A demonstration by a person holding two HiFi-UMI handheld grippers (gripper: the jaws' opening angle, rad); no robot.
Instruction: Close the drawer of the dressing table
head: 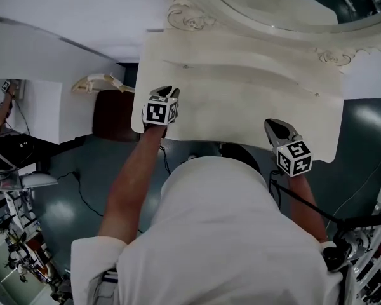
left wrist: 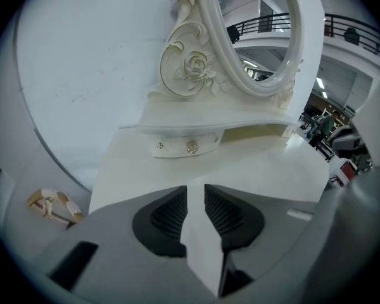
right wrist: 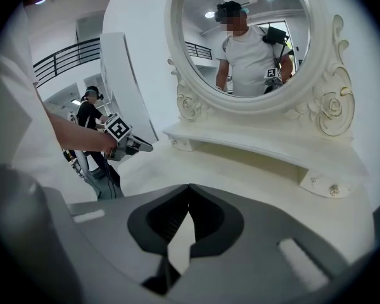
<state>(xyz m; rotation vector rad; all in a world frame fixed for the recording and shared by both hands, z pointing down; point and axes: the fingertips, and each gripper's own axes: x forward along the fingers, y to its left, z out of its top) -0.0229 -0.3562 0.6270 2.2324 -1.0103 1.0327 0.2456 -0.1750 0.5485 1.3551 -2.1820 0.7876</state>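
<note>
The white dressing table [head: 241, 88] fills the middle of the head view, with its oval mirror [head: 273, 5] at the far edge. A raised shelf carries a small knobbed drawer [left wrist: 183, 146] at its left end and another small drawer [right wrist: 326, 183] at its right end; both look pushed in. No drawer below the tabletop shows in any view. My left gripper [head: 170, 91] hovers over the table's front left corner, open and empty [left wrist: 195, 198]. My right gripper [head: 273, 124] hangs over the front right edge, shut on nothing [right wrist: 189, 192].
A chair with a dark red seat [head: 114, 114] and cream carved back [head: 98, 81] stands left of the table. The mirror reflects a person in a white shirt [right wrist: 250, 49]. A person in dark clothes [right wrist: 92, 116] stands in the background. Equipment racks [head: 13, 234] crowd the floor.
</note>
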